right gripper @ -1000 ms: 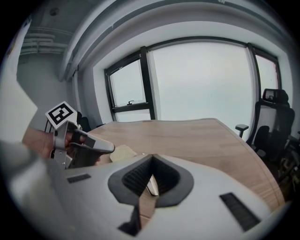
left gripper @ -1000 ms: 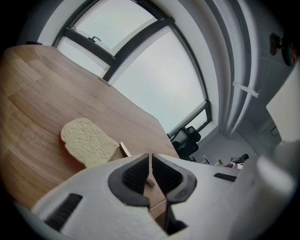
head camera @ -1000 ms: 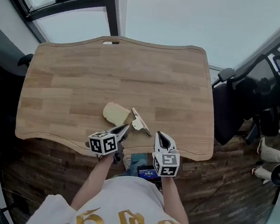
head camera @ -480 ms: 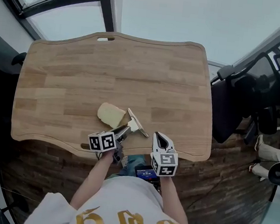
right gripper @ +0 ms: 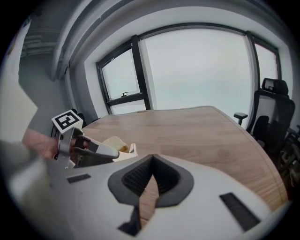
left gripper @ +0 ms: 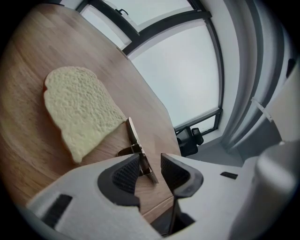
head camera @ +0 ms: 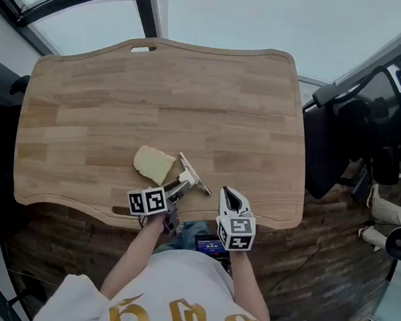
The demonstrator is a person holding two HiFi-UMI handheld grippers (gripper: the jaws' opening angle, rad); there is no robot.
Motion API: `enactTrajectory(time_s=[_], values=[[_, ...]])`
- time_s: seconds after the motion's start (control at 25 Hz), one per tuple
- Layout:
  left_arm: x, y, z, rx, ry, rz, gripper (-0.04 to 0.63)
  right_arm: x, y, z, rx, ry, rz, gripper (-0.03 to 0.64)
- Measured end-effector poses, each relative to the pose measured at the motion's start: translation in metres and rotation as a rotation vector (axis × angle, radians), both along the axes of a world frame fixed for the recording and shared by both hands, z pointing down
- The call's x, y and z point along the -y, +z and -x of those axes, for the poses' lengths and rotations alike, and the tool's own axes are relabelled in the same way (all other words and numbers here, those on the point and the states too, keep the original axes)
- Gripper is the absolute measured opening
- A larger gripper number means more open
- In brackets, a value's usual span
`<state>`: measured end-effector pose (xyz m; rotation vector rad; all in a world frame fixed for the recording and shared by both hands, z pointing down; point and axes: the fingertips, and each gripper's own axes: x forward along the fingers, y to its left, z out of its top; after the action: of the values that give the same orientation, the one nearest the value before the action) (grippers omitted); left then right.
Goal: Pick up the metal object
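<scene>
Left gripper (left gripper: 150,171) jaws just opening wide astride metal object (left gripper: 133,135); right gripper (right gripper: 151,164) closed

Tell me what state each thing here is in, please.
Left gripper: open, jaws just been opening, metal object between them, not gripped.
Right gripper: shut, empty.
Metal object: on the table, beside the bread.
Bread: flat on the table, whole.
</scene>
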<state>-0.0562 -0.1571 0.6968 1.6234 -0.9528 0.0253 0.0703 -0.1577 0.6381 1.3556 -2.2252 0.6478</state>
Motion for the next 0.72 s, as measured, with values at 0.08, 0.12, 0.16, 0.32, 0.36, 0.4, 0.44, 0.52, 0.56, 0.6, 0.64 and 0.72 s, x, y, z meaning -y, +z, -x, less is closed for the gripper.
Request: enactTrajectory(time_s=[0.08, 0.12, 0.16, 0.32, 0.36, 0.4, 0.44, 0.52, 0.56, 0.6, 0.64, 0.72], values=[[0.002, 0.002, 0.000, 0.012, 0.000, 0.007, 0.141, 0.002, 0.001, 0.000, 0.002, 0.000, 0.005, 0.011], [0.003, 0.003, 0.000, 0.011, -0.002, 0.012, 0.141, 0.003, 0.001, 0.000, 0.003, 0.000, 0.005, 0.012], [0.004, 0.004, -0.001, 0.006, -0.005, 0.017, 0.141, 0.004, 0.002, 0.000, 0.004, 0.000, 0.006, 0.012], [0.007, 0.009, -0.003, -0.014, -0.018, 0.041, 0.141, 0.009, 0.004, -0.005, 0.005, 0.010, 0.010, 0.012], [0.008, 0.010, -0.003, -0.020, -0.023, 0.048, 0.141, 0.009, 0.005, -0.006, 0.004, 0.012, 0.012, 0.012], [0.008, 0.011, -0.003, -0.027, -0.029, 0.054, 0.140, 0.010, 0.005, -0.007, 0.004, 0.015, 0.013, 0.012], [0.008, 0.012, -0.002, -0.031, -0.036, 0.061, 0.140, 0.011, 0.006, -0.007, 0.004, 0.016, 0.016, 0.012], [0.008, 0.015, 0.000, -0.034, -0.055, 0.078, 0.118, 0.012, 0.007, -0.009, 0.006, 0.018, 0.020, 0.011], [0.009, 0.016, 0.000, -0.039, -0.066, 0.089, 0.098, 0.013, 0.008, -0.009, 0.008, 0.019, 0.022, 0.012], [0.009, 0.017, 0.000, -0.050, -0.078, 0.101, 0.094, 0.013, 0.009, -0.010, 0.008, 0.021, 0.025, 0.012], [0.010, 0.017, -0.001, -0.068, -0.088, 0.113, 0.085, 0.013, 0.011, -0.012, 0.007, 0.022, 0.029, 0.012], [0.012, 0.017, -0.006, -0.099, -0.095, 0.132, 0.070, 0.013, 0.012, -0.014, 0.005, 0.027, 0.035, 0.012]])
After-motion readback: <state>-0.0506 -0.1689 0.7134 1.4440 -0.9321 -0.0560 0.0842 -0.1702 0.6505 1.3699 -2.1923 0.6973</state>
